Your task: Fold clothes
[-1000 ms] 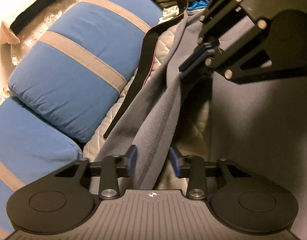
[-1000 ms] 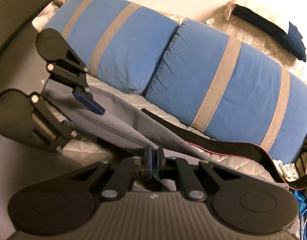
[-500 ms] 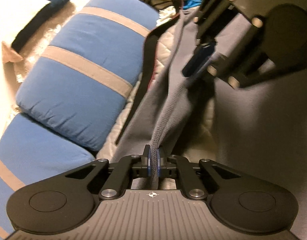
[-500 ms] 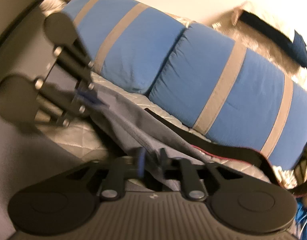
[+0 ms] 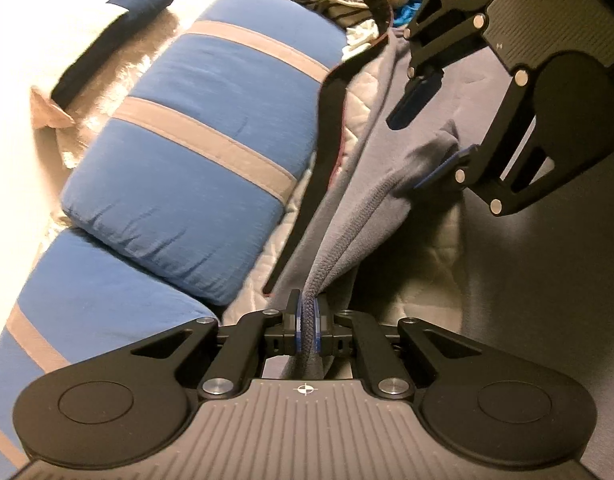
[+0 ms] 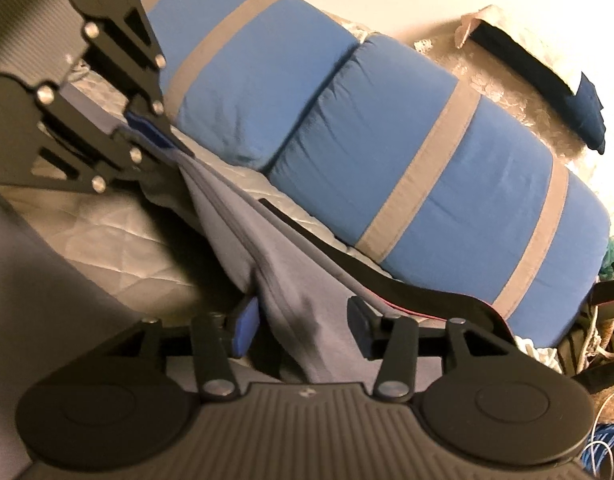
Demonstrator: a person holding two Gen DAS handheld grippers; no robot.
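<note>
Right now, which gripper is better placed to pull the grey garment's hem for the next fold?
Left. The left gripper is shut on the grey garment at its ribbed hem; the right gripper's jaws are opening, fabric loose between them.

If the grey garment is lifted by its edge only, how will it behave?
Probably floppy: the grey garment sags in folds away from the left gripper, which is shut on its ribbed edge. It likely drapes and slides rather than keeps shape, hanging loose between the opening right gripper.
</note>
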